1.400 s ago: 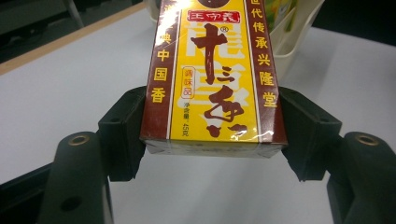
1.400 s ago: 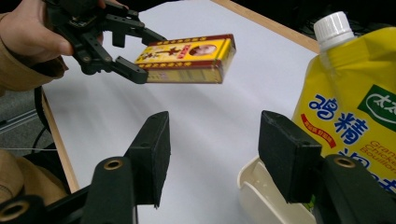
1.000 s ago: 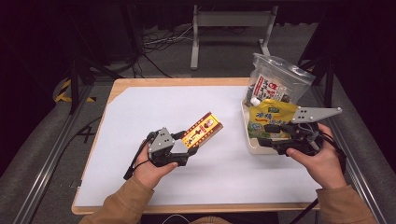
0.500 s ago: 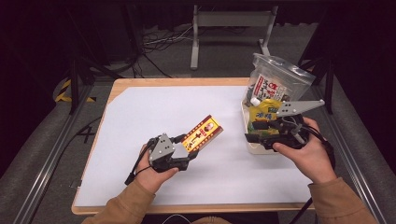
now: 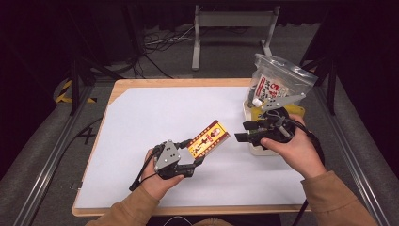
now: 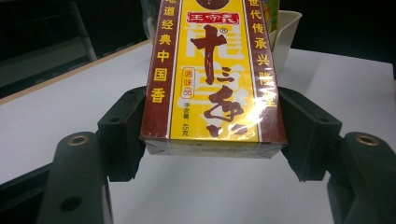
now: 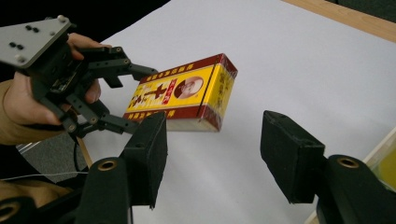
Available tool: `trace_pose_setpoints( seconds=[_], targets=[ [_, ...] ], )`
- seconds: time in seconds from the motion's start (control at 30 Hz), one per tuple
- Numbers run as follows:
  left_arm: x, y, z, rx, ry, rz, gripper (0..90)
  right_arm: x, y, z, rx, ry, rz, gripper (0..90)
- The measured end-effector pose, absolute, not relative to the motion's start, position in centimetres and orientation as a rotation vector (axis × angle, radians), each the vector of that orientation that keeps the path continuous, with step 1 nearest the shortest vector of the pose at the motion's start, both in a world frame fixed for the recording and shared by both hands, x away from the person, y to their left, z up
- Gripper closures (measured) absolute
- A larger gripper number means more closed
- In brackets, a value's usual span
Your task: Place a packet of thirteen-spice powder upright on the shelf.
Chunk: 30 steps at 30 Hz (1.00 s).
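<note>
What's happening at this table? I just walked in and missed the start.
A person is working with a gripper in each hand. The left gripper is shut on the near end of a red and yellow box, which sits over the white table. The right gripper is open and empty, pointing toward the box with a gap between them. Behind the right hand, a white basket at the table's right edge holds a clear bag of packets.

Yellow box (image 6: 212, 79) between black jaws
</note>
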State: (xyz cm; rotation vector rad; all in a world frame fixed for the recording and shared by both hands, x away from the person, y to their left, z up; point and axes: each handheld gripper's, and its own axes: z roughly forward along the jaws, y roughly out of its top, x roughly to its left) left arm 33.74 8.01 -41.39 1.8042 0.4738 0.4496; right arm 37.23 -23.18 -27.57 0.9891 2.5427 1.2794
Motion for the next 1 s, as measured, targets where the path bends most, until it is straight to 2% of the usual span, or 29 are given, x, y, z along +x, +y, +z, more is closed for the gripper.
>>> trace_pose_setpoints(
  seconds=[1.0],
  targets=[
    [32.1,6.5,-41.5,1.802,0.377,0.46,32.3,39.3,-21.2,-29.4,1.219,2.633,1.203,41.8]
  ],
)
